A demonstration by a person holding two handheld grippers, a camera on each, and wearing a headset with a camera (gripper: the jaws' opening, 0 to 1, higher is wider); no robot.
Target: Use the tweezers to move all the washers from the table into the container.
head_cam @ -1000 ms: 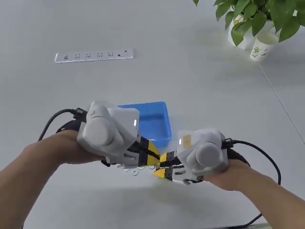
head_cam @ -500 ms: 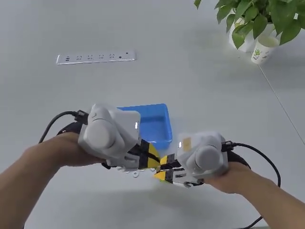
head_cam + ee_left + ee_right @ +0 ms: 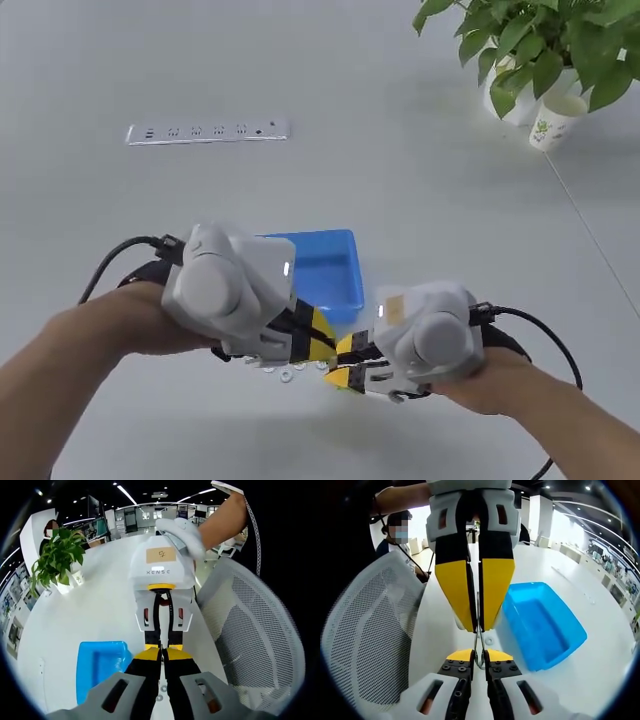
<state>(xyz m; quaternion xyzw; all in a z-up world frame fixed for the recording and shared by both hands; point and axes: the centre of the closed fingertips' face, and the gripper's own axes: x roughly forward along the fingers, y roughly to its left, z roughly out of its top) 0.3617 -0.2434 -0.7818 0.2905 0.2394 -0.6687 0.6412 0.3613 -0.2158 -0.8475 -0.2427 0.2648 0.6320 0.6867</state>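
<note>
Just in front of the blue container, my left gripper and right gripper still meet tip to tip, as a second ago; only my head view has drifted. Right fingers pinch the tweezers. Left fingers are nearly together, seemingly on the far end. Washers lie on the pale table beneath them. Power strip and potted plant sit far back.

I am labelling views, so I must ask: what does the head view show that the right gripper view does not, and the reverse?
Head view: a potted plant and a paper cup beside it. Right gripper view: a mesh chair, a person behind it, and thin tweezers between yellow fingers. Both: the blue container and the left gripper.
</note>
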